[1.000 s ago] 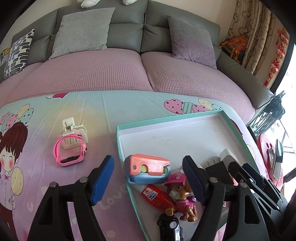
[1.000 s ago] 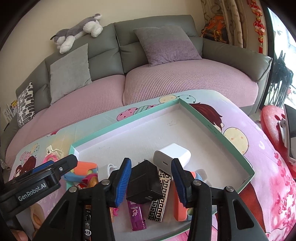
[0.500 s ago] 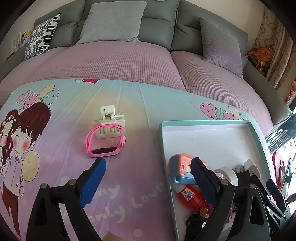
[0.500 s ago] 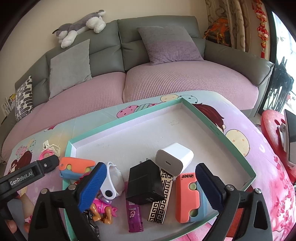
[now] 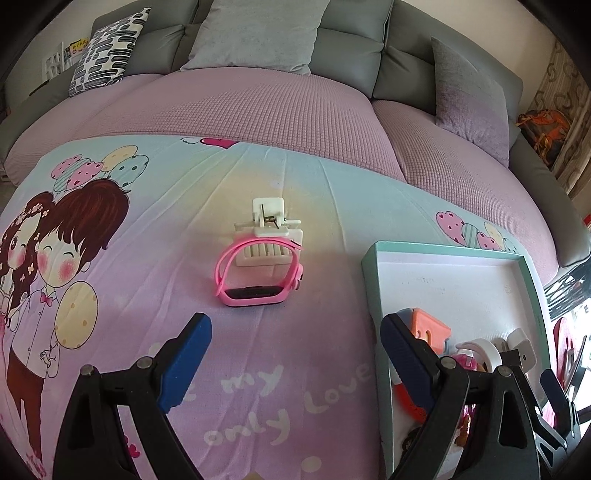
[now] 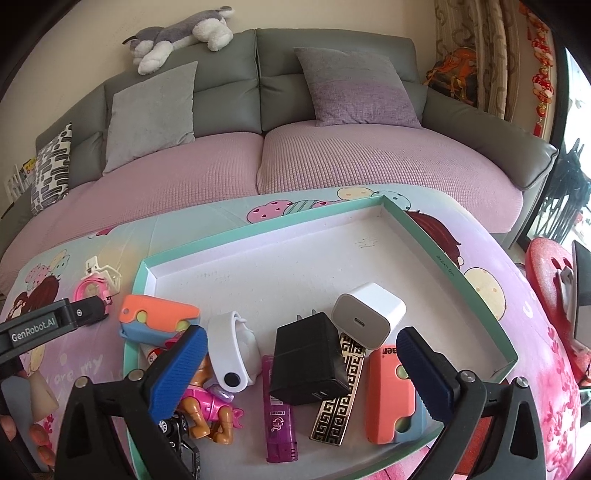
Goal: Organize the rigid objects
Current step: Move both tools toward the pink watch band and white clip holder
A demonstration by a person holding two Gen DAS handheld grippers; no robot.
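Observation:
On the cartoon-print cloth lie a pink watch (image 5: 258,275) and, just behind it and touching it, a white clip (image 5: 269,232). My left gripper (image 5: 295,325) is open and empty, close in front of the watch. In the right wrist view my right gripper (image 6: 301,338) is wide open over the teal tray (image 6: 443,258). A black charger (image 6: 310,363) lies free between its fingers. Around it sit a white charger (image 6: 369,317), a purple lighter (image 6: 279,417), a gold-patterned lighter (image 6: 340,395), two orange-and-blue cases (image 6: 391,395) (image 6: 155,321), a white band (image 6: 232,350) and a toy pup (image 6: 210,410).
A grey sofa with a pink cover (image 5: 258,99) runs behind the table, with cushions and a plush dog (image 6: 177,33) on it. The tray's left rim (image 5: 373,280) is just right of my left gripper. A red stool (image 6: 546,266) stands off the table's right edge.
My left gripper swung left from over the tray to in front of the pink watch. My right gripper opened wide and let go of the black charger, which now rests in the tray.

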